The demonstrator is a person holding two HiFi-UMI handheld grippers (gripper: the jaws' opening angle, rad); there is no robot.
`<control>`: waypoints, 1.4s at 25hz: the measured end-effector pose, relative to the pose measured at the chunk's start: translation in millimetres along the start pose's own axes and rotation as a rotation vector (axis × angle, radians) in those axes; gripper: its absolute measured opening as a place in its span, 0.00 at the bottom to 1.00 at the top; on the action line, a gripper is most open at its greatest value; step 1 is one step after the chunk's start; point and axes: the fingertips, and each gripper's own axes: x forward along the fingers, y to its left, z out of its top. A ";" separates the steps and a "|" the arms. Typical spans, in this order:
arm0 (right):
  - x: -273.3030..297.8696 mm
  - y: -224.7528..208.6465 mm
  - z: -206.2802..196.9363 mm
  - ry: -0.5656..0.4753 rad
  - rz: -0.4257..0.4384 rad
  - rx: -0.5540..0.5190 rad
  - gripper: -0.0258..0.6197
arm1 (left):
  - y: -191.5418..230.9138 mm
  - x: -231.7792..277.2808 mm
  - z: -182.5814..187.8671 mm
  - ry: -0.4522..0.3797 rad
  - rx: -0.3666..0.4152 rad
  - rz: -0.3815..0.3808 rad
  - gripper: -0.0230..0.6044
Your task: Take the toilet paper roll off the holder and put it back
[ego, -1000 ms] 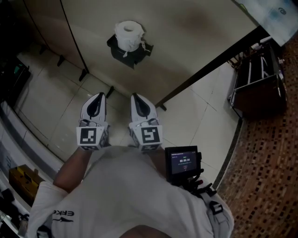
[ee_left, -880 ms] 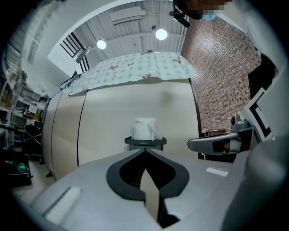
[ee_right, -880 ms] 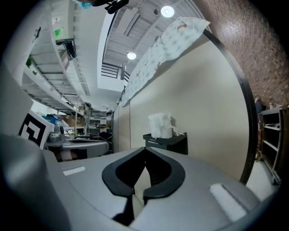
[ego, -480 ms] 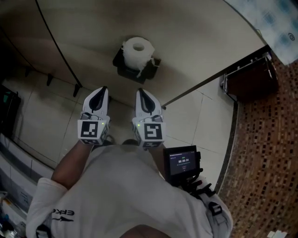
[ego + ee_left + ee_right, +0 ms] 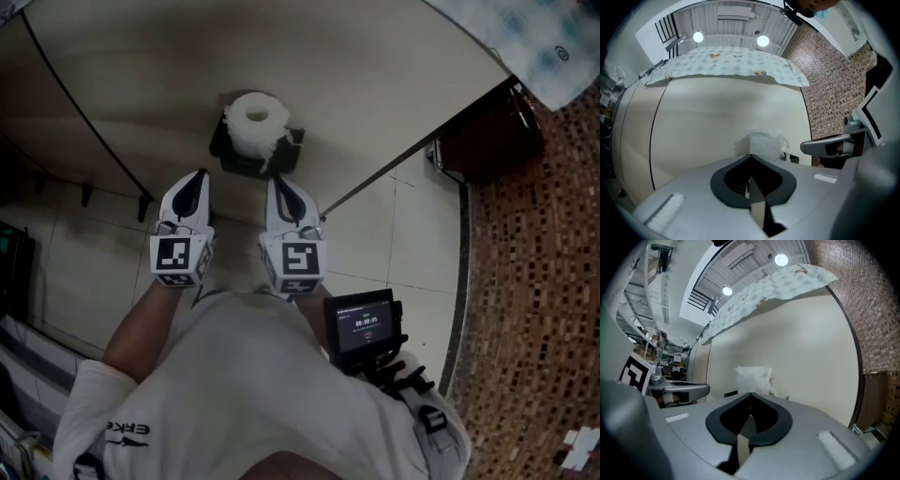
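A beige partition wall (image 5: 394, 75) stands over a pale tiled floor (image 5: 412, 234), with a patterned cloth (image 5: 530, 42) draped over its top edge. The roll (image 5: 255, 120) sits on its black holder (image 5: 223, 150), which is fixed to that wall, and a loose end of paper hangs off it. I hold both grippers side by side just short of it, pointed at the roll and touching nothing. My left gripper (image 5: 198, 175) has its jaws pressed together with nothing between them. My right gripper (image 5: 276, 181) is the same (tips meeting, empty), and in the head view its tip lies just below the holder. A small lit screen (image 5: 362, 323) sits at my front, beside my right arm.
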 end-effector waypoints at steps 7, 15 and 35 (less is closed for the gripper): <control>12.8 -10.9 2.9 0.006 -0.020 -0.026 0.11 | 5.5 20.0 15.6 -0.025 0.029 -0.034 0.04; 43.8 -0.6 22.7 0.032 0.084 -0.101 0.57 | 9.8 41.7 29.5 -0.054 0.039 -0.059 0.04; 118.6 -9.0 17.4 0.243 0.067 -0.227 0.82 | 35.5 44.9 18.5 -0.040 0.017 -0.033 0.04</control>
